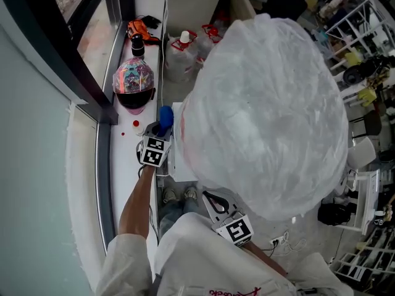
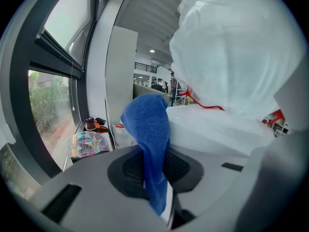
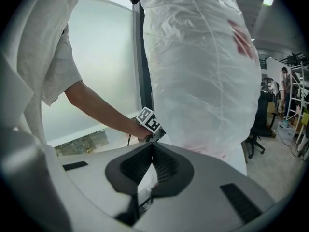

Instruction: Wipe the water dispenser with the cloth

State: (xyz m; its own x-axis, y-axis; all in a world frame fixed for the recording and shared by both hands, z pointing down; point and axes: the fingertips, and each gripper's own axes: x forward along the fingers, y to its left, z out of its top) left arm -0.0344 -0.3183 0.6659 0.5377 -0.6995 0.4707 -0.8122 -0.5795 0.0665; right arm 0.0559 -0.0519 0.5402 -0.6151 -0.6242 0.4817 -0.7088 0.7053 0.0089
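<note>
The water dispenser (image 1: 178, 159) is a white cabinet, mostly hidden under its big bottle wrapped in clear plastic (image 1: 265, 110). My left gripper (image 1: 160, 130) is at the dispenser's left top edge, by the window sill, shut on a blue cloth (image 1: 165, 116). In the left gripper view the blue cloth (image 2: 147, 129) hangs pinched between the jaws, right beside the dispenser's white top (image 2: 217, 129). My right gripper (image 1: 213, 198) hovers low at the near side of the bottle, jaws closed with nothing in them. In the right gripper view the wrapped bottle (image 3: 203, 66) fills the middle.
A colourful helmet (image 1: 133, 82), a dark bottle (image 1: 137, 44) and an orange tool (image 1: 141, 28) lie on the window sill (image 1: 126, 165). Plastic water jugs (image 1: 182, 57) stand on the floor behind the dispenser. Shelving (image 1: 364, 36) and a white stool (image 1: 363, 153) are at the right.
</note>
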